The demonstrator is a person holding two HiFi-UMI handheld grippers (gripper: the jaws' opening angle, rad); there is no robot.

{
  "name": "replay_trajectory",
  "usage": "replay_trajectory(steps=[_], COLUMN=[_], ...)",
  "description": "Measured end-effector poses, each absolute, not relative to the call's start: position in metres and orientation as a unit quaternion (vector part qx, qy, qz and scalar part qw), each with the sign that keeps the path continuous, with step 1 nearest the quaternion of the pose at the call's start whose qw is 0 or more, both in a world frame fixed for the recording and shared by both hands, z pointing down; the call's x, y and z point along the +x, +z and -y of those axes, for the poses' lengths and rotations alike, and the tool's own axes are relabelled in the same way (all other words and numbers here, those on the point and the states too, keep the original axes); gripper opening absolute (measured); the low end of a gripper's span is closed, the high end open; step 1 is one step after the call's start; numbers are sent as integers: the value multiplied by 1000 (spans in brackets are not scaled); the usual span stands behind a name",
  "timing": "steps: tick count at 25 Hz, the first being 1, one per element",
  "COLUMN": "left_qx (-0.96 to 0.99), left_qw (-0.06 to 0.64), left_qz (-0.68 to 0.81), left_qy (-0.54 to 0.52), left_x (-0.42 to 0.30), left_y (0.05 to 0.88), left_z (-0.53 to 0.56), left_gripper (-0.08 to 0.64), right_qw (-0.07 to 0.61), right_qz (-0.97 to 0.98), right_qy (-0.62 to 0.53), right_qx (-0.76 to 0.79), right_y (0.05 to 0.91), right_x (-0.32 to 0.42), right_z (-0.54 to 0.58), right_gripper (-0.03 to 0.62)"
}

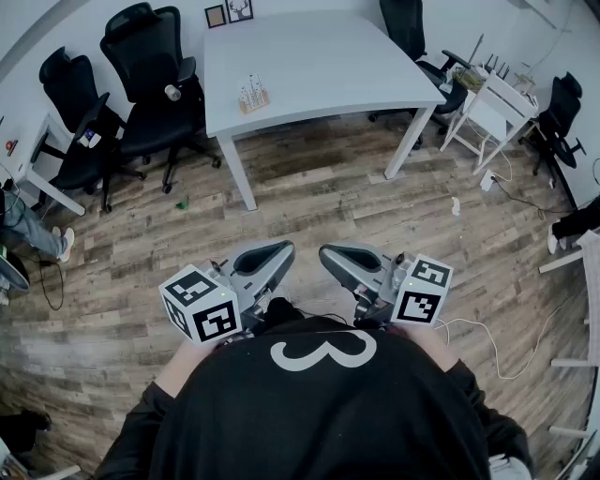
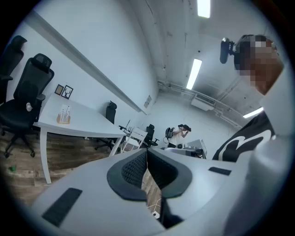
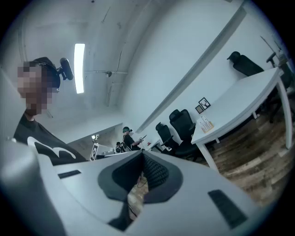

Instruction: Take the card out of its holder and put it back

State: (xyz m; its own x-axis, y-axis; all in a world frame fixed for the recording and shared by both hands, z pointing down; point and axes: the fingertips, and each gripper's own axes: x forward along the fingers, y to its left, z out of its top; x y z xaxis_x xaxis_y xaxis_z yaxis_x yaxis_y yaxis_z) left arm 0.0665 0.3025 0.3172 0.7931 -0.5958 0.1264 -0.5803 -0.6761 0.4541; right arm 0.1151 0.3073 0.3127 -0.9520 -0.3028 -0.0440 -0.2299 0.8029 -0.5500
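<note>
Holder: a small wooden holder (image 1: 253,100) stood on the white table (image 1: 328,56), upper middle of the head view, near the table's left front edge.
Contents: white cards (image 1: 251,84) stood upright in it; their number could not be told.
Same holder, gripper views: a small shape at the left of the left gripper view (image 2: 64,115) and at the right of the right gripper view (image 3: 206,124), well apart from both grippers.
Around: black office chairs (image 1: 141,75) stood at the upper left beside the table; two small picture frames (image 1: 228,13) were at its far edge; a white rack (image 1: 492,98) was at the upper right.
In between: a stretch of wooden floor (image 1: 309,187) lay between the grippers and the table.
Left gripper (image 1: 284,250): low centre, close to the person's black shirt (image 1: 319,403); jaws closed tip to tip, gripping nothing (image 2: 146,154).
Right gripper (image 1: 330,254): just beside the left; jaws likewise pressed together, gripping nothing (image 3: 141,156).
</note>
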Motion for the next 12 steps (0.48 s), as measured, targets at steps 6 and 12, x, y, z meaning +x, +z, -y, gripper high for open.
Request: replay_trajectory(steps=[6, 12], left_qx=[916, 915], left_qw=[237, 244], left_qz=[325, 322], left_qy=[-13, -9], left_x=[66, 73], left_y=[311, 319], left_z=[-302, -297], left_gripper=[15, 15], right_qw=[71, 92], right_qz=[-946, -939], right_qy=[-280, -292], right_qx=[-146, -155], right_y=[311, 315], right_x=[120, 129], right_z=[-310, -303], right_gripper=[9, 9])
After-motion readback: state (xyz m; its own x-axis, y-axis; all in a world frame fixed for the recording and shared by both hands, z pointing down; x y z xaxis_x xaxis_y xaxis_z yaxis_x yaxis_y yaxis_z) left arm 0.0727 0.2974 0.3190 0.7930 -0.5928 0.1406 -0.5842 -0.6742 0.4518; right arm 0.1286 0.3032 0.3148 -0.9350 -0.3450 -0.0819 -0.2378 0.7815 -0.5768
